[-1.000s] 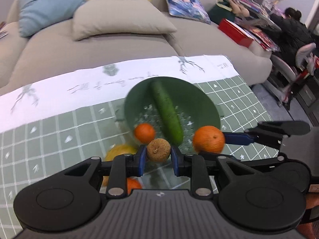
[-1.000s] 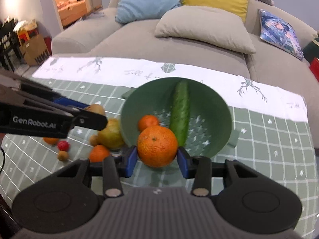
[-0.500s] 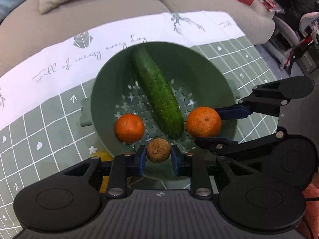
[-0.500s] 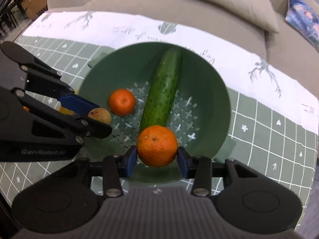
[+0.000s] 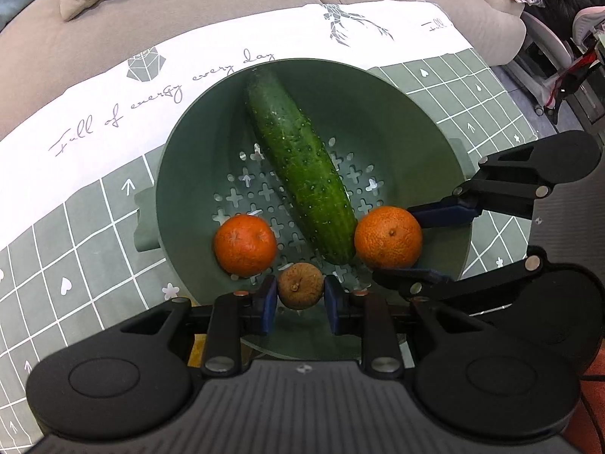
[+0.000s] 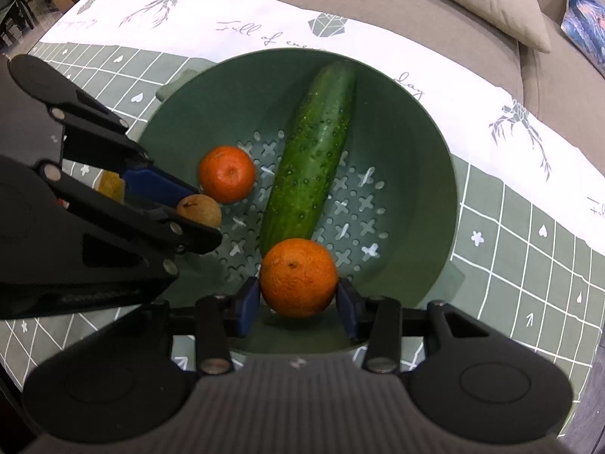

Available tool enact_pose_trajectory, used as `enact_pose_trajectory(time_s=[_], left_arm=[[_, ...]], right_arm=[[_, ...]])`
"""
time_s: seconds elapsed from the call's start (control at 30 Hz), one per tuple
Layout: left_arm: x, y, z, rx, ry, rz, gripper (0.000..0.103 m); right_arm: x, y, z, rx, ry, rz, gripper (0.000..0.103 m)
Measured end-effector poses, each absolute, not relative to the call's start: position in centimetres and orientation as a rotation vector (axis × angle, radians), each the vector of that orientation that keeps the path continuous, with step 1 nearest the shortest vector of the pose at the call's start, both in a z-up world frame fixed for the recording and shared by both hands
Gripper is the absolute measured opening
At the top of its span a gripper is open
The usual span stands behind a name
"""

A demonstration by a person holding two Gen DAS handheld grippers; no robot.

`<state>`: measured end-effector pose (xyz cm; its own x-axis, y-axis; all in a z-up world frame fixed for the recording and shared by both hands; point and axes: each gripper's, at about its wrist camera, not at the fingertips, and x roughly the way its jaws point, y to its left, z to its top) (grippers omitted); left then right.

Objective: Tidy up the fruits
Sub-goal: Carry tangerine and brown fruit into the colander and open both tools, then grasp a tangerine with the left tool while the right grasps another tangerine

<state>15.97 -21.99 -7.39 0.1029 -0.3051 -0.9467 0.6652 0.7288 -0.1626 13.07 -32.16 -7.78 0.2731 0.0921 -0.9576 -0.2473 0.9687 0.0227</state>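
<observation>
Change: both grippers are now hanging low over the green colander (image 5: 446, 159), tipped steeply down into it, where a second ago they were looking across it at the sofa; the bowl is filling each view.
Left gripper: the left gripper (image 5: 300, 297) is pinching a small brown fruit (image 5: 300, 290) between its blue pads, jaws nearly closed, hovering just above the near floor of the colander.
Right gripper: the right gripper (image 6: 298, 302) is clamping a large orange (image 6: 298, 277) at a moderate width, holding it beside the near end of the cucumber (image 6: 314, 162).
Colander contents: the cucumber is lying diagonally across the perforated floor, and a smaller orange (image 5: 245, 245) is sitting just left of it, close to the brown fruit.
Surroundings: the colander is resting on a green checked cloth (image 5: 68, 234) covering the desk; a yellowish fruit (image 6: 111, 186) is showing outside the rim behind the left gripper.
Stage: both fruits are looking ready for release.
Risk, crowding: the two grippers are working close together, so opening jaws may be knocking each other.
Risk, rolling: the large orange, dropped against the cucumber, may be rolling into the small fruits.
Risk, height: letting go too high may be bouncing the brown fruit over the rim.
</observation>
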Motion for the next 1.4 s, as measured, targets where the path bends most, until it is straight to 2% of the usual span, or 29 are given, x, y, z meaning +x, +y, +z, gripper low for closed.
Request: enact_pose_trajectory(time_s=[0.2,0.37,0.67,1.0,1.4], left_arm=[[15.9,-22.0,-7.4,0.338,1.279,-0.730,0.030],[15.9,-21.6,-6.8,0.308,1.265,-0.714,0.044],[14.3,-19.9,-3.3,0.276,1.176,-0.706,0.045],[11.4,-13.2,0.9,0.203,1.034,-0.613,0.045],[8.1,-2.9,-0.9,0.053,0.979,-0.429,0.045]], right_arm=[[12.7,-32.1,-7.4,-0.137,1.264,0.227,0.041],[12.2,-32.2,-6.4,-0.140,1.242,0.221,0.048],[10.5,-31.7,-3.6,-0.109,1.152,0.198,0.049],[5.8,-27.7,0.2,0.012,0.952,0.154,0.051],[0.1,-22.3,-1.6,0.137,0.789,0.088,0.052]])
